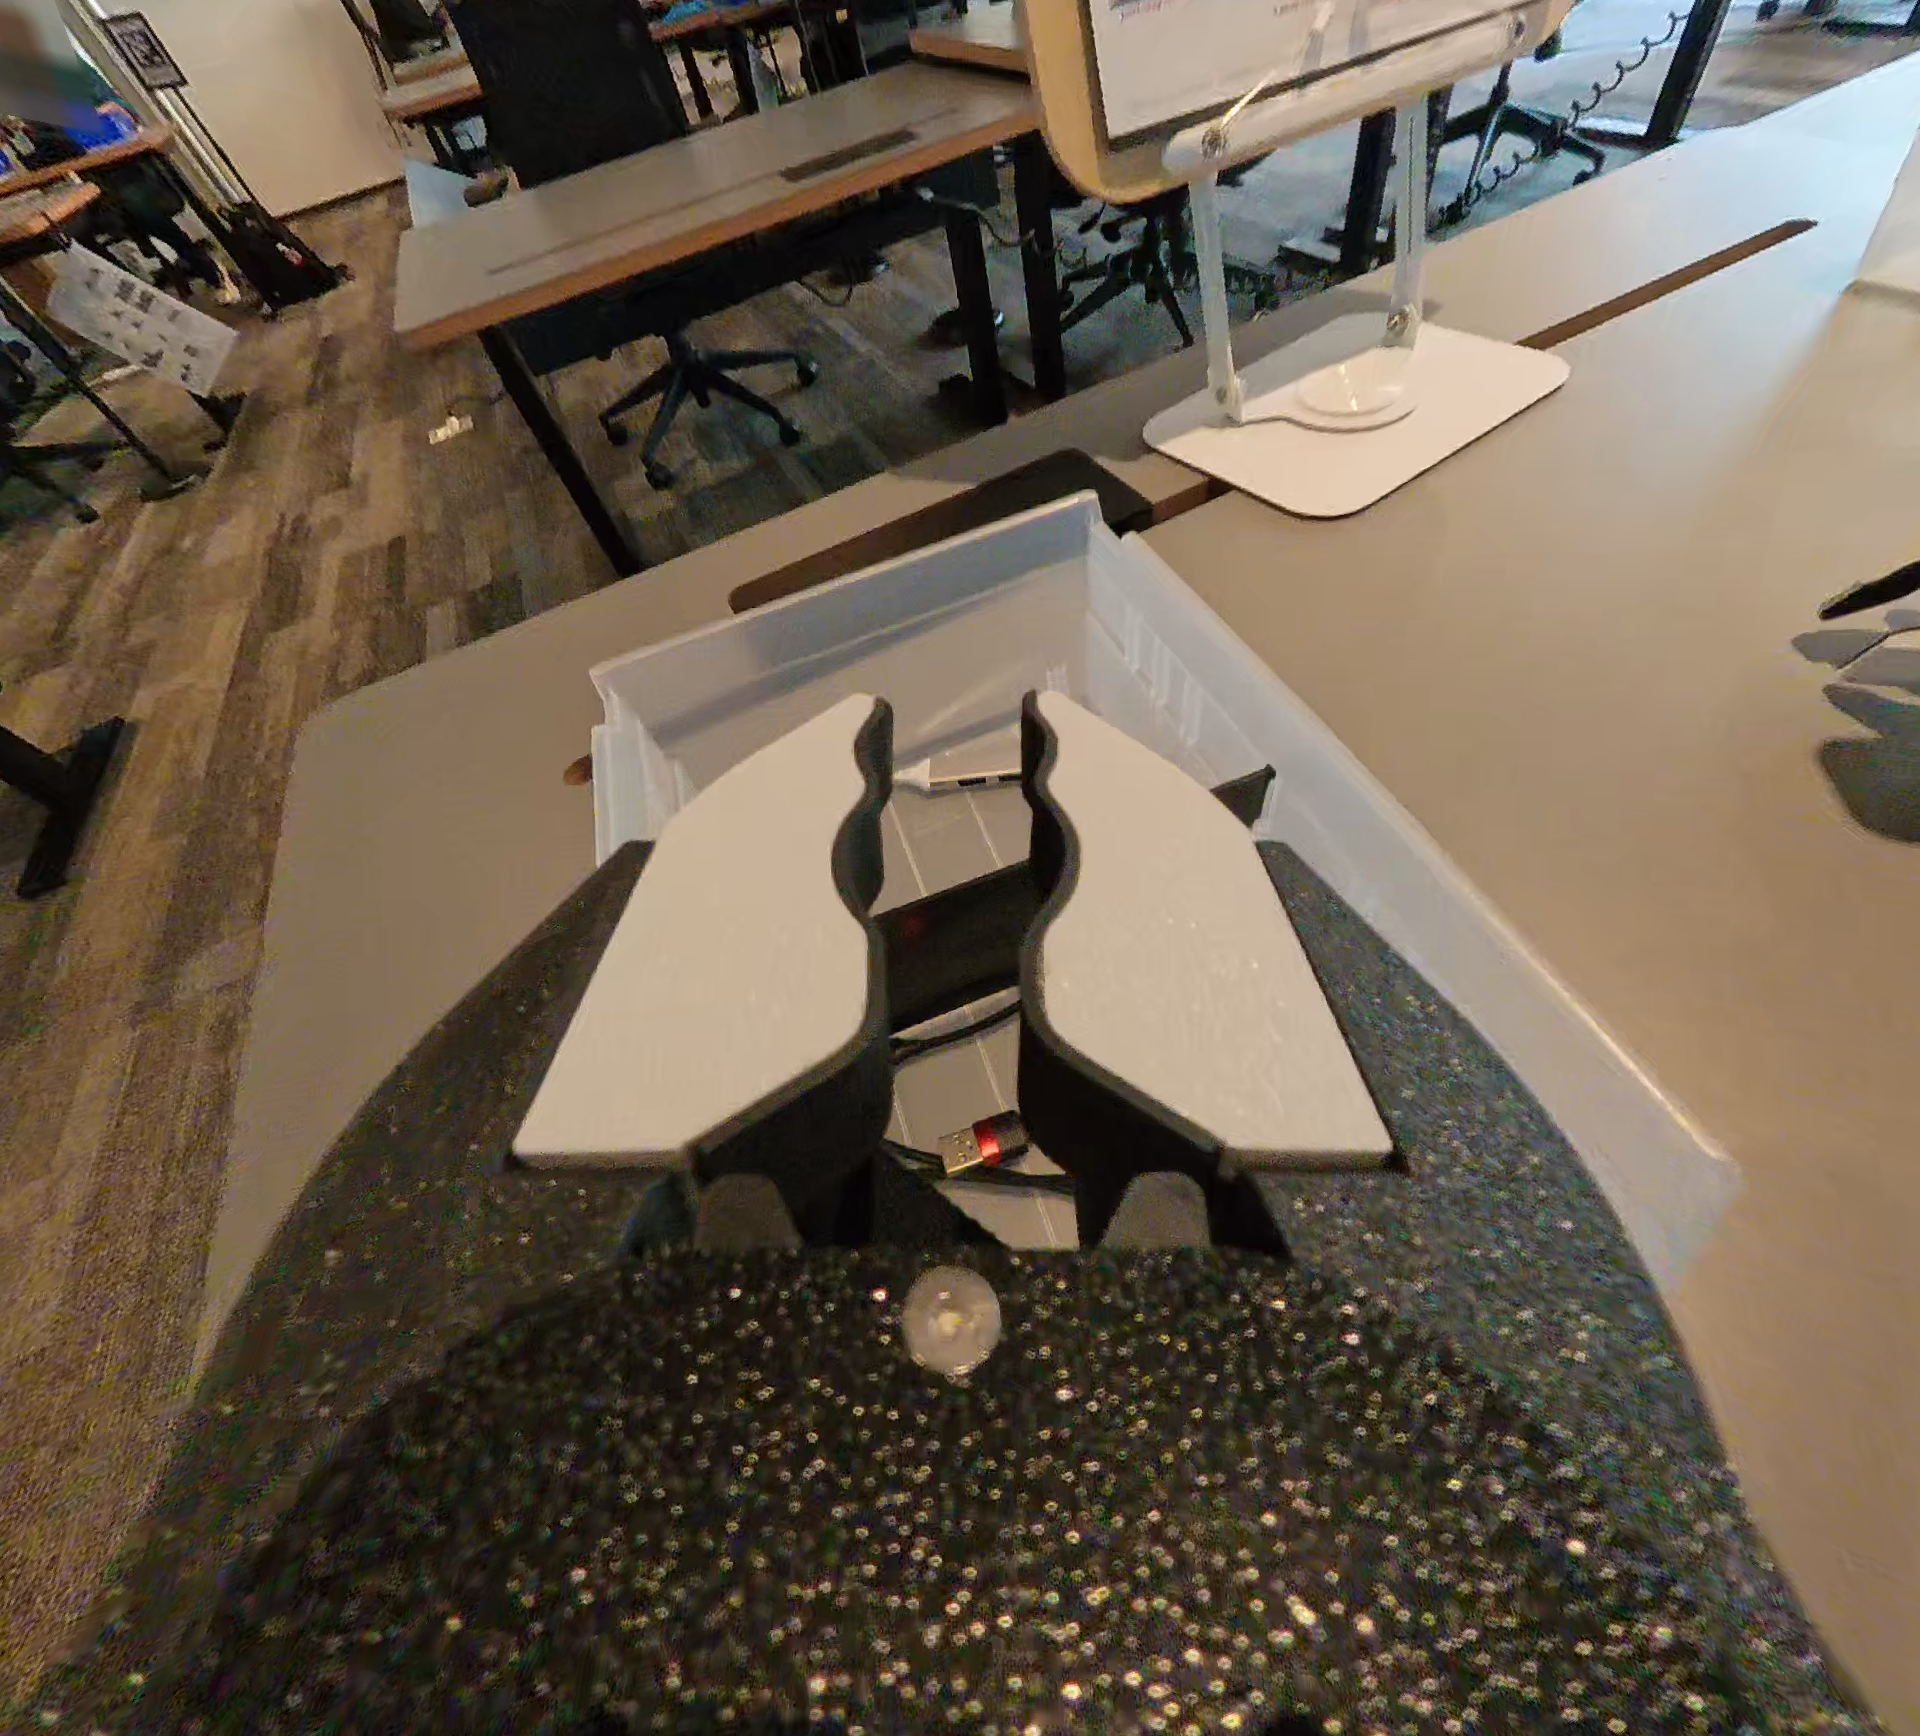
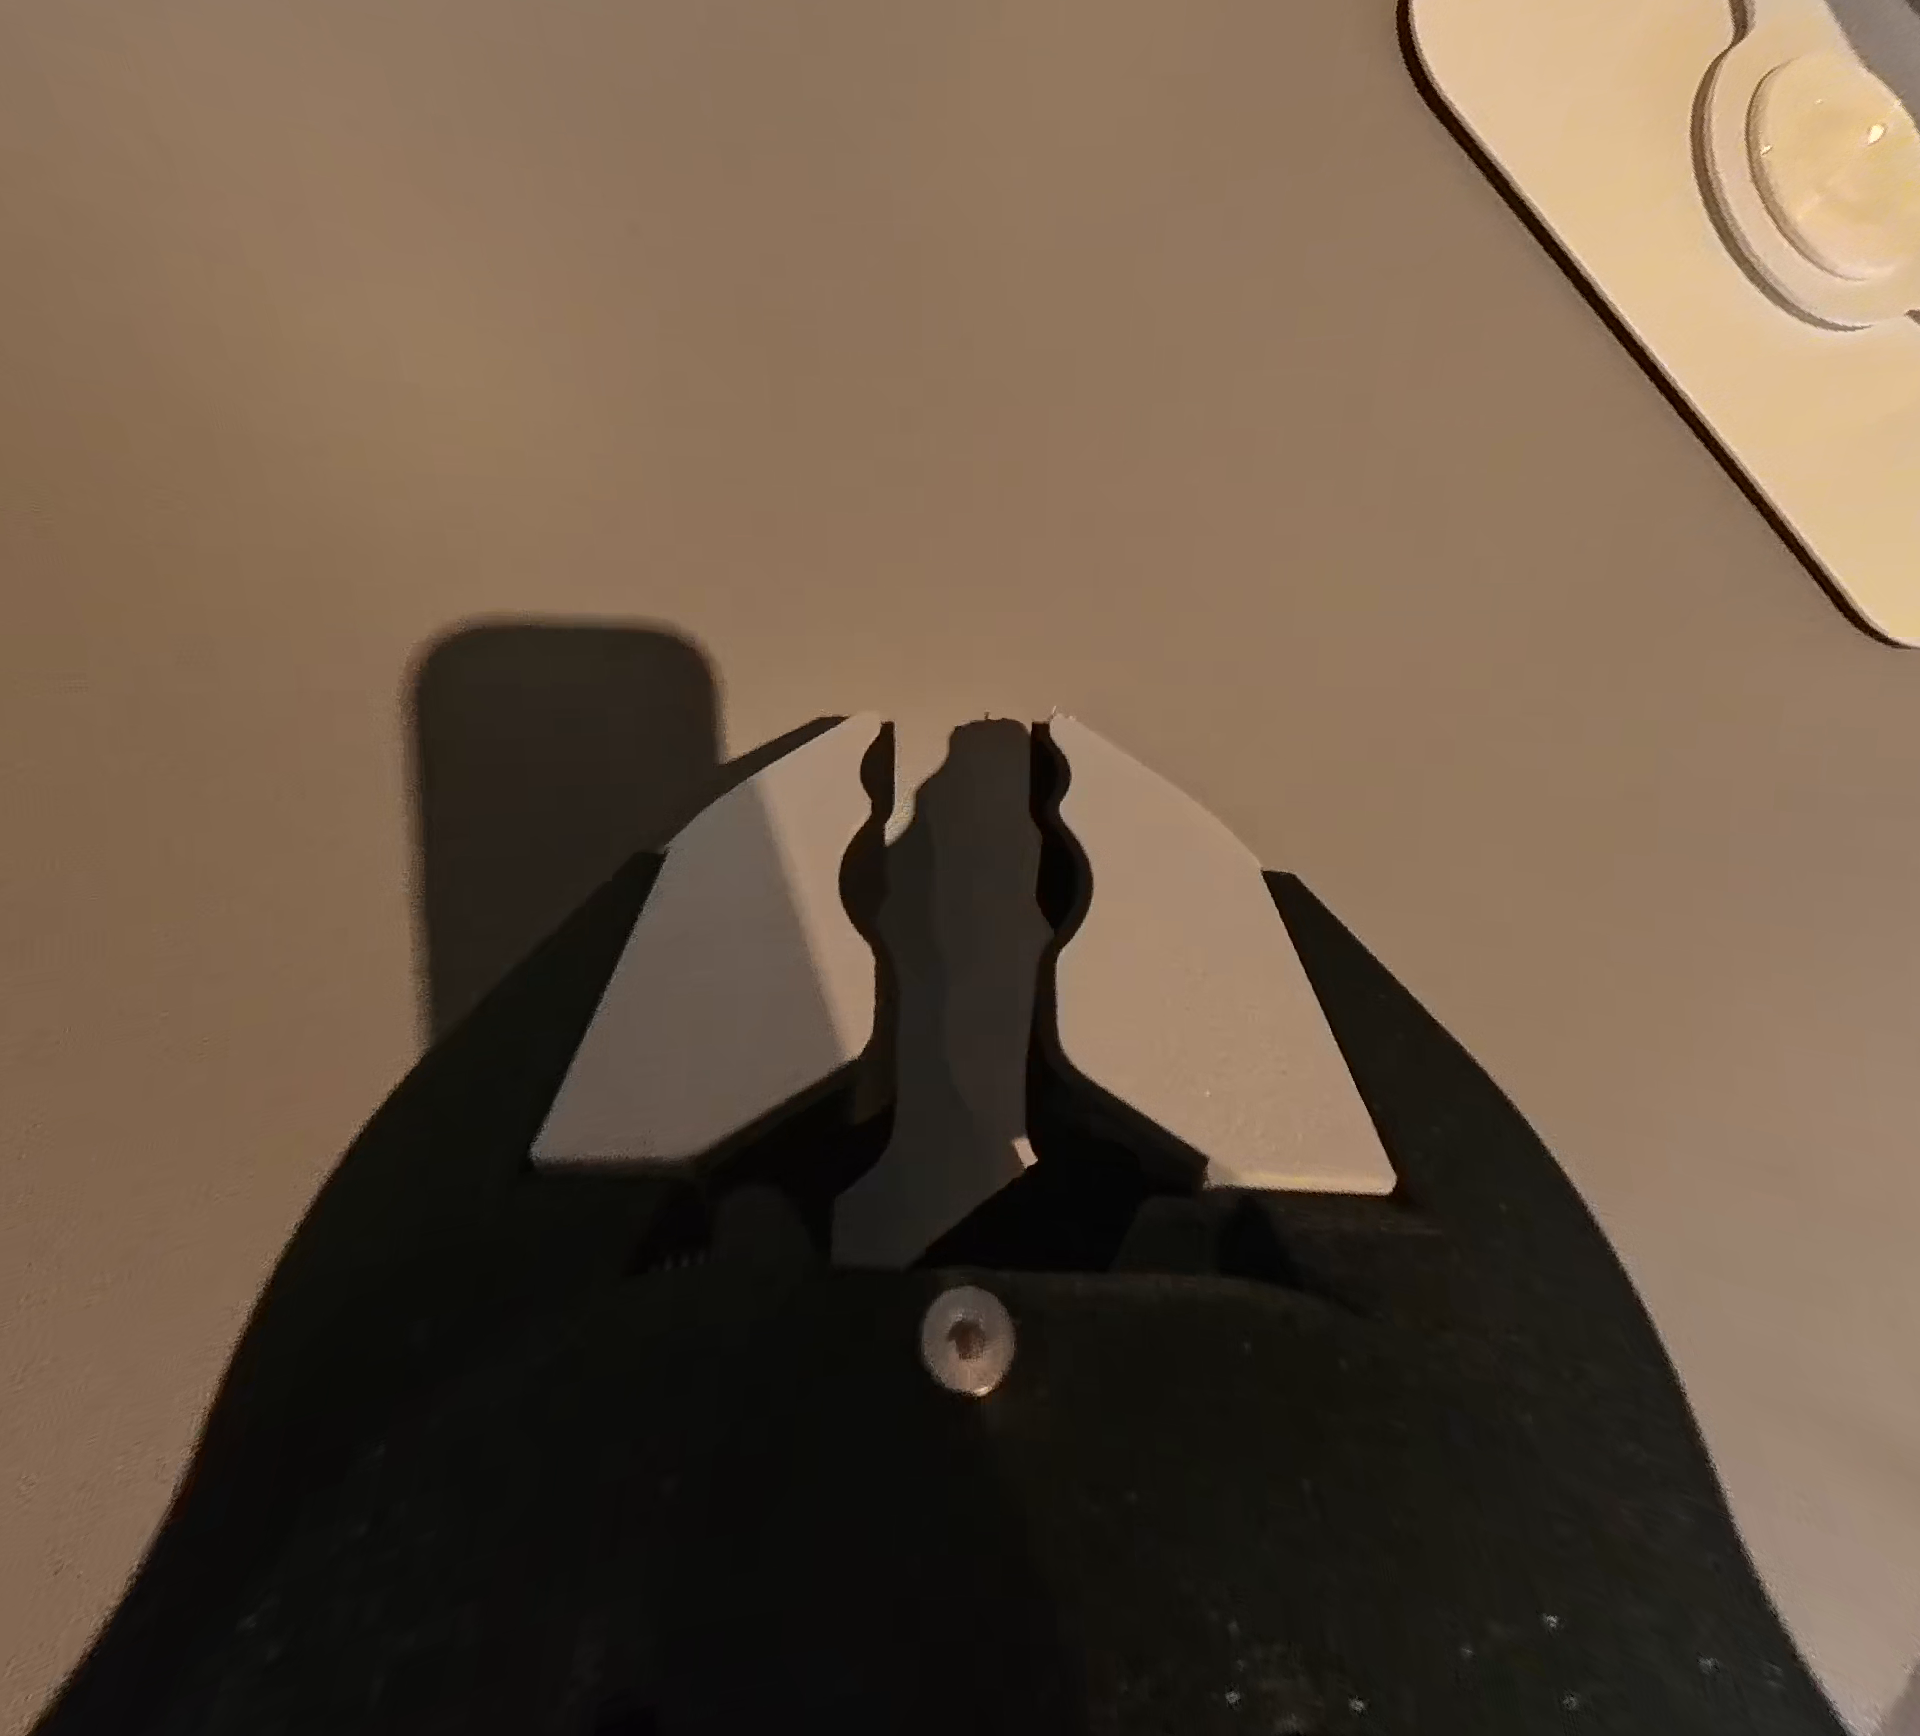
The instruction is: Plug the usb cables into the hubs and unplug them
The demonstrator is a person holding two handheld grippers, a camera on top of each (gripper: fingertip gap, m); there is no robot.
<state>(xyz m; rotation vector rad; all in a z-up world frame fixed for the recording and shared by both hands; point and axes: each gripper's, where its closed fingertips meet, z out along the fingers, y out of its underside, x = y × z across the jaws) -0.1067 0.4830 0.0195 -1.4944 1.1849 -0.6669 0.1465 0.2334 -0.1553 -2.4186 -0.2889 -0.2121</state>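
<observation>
Your left hand-held gripper hovers released and empty over the clear bin at frame centre, where the black hub, silver hub and red-collared USB plug lie. Descend carelessly and a finger may snag the cable or bin wall. Your right hand-held gripper is parted and empty over bare surface.

A black rectangular hub lies flat on the floor of a translucent white plastic bin, roughly mid-bin, with a faint red mark on its top face; much of it is hidden. A thin black cable runs along the bin floor on the hub's near side. Nearer still lies a loose USB plug with a silver metal end and a red-and-black collar, not plugged into anything. At the far end of the bin rests a slim silver hub, lying flat and angled.
</observation>
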